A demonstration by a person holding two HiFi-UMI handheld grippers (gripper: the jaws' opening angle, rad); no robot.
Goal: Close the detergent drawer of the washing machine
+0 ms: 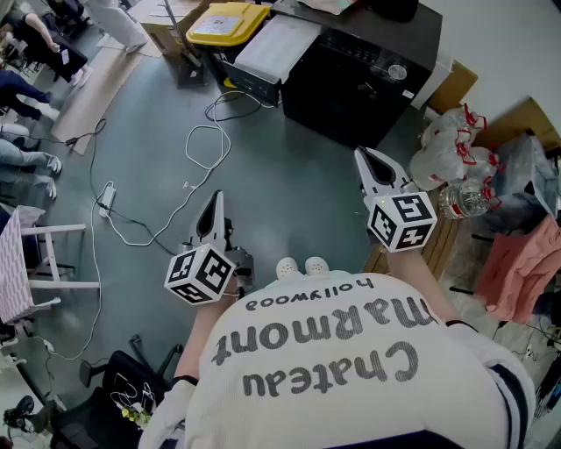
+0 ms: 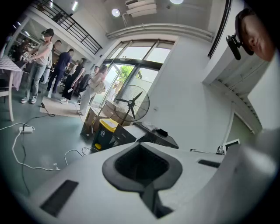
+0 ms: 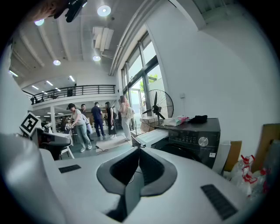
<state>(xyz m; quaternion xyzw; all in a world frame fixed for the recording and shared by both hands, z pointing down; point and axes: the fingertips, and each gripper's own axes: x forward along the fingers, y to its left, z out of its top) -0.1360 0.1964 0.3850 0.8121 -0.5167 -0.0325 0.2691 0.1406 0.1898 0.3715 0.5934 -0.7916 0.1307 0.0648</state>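
Note:
The black washing machine [image 1: 359,74] stands on the grey floor ahead of me, its knob panel [image 3: 199,140] facing me. A flat white-topped part [image 1: 276,44] juts out at its left side [image 3: 151,136]; I cannot tell whether this is the drawer. My left gripper [image 1: 215,202] hangs low at the left, well short of the machine, jaws together and empty. My right gripper [image 1: 366,156] is held nearer the machine's front, a gap still between them, jaws shut with nothing in them. Both point slightly downward.
A yellow-lidded bin [image 1: 223,22] and cardboard boxes stand left of the machine. White cables [image 1: 206,145] and a power strip [image 1: 107,197] lie on the floor. Plastic bags [image 1: 451,149] and a pink cloth [image 1: 521,263] sit at the right, a white chair [image 1: 53,263] at the left. People [image 2: 65,74] and a fan [image 2: 131,103] are behind.

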